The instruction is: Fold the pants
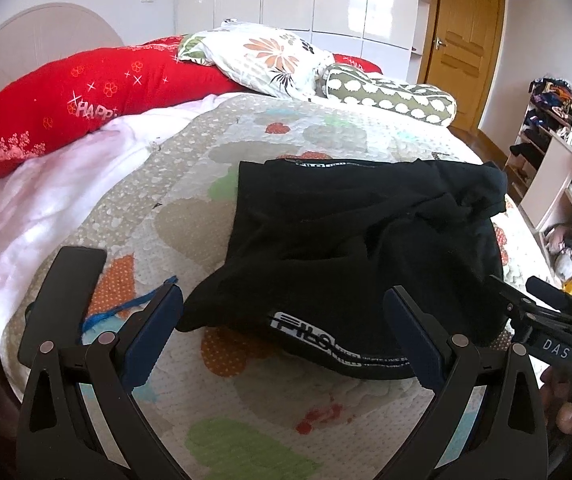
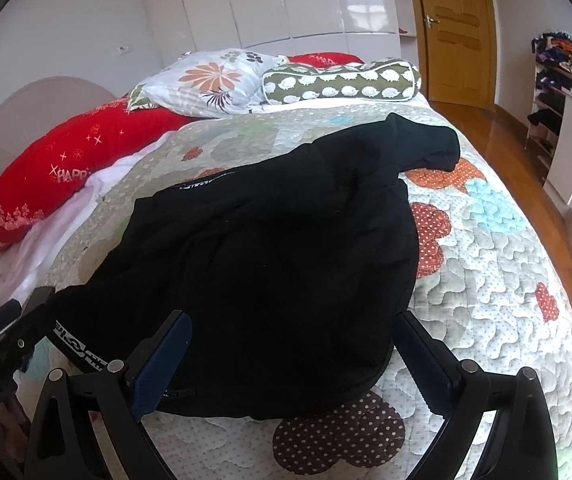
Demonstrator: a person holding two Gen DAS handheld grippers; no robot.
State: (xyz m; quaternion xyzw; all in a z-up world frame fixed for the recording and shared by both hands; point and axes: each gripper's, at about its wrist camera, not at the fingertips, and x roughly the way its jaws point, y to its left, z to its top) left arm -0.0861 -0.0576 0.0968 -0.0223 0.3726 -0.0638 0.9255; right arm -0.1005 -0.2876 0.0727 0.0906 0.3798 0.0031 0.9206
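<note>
Black pants [image 1: 358, 232] lie in a loose folded heap on the patterned quilt [image 1: 190, 184]; a waistband with white lettering [image 1: 318, 340] faces me at the near edge. My left gripper [image 1: 286, 328] is open, its jaws on either side of that waistband just above the quilt. In the right wrist view the pants [image 2: 270, 248] fill the middle, with one end [image 2: 426, 144] trailing towards the pillows. My right gripper [image 2: 290, 356] is open at the heap's near right edge. It also shows in the left wrist view [image 1: 546, 320].
A red pillow [image 1: 70, 100], a floral pillow [image 1: 270, 56] and a green bolster [image 1: 390, 96] lie at the bed's head. A white sheet [image 1: 46, 200] shows at the left. Shelves with clutter [image 1: 566, 152] stand at the right, beside a wooden door [image 1: 462, 44] and wooden floor [image 2: 526, 168].
</note>
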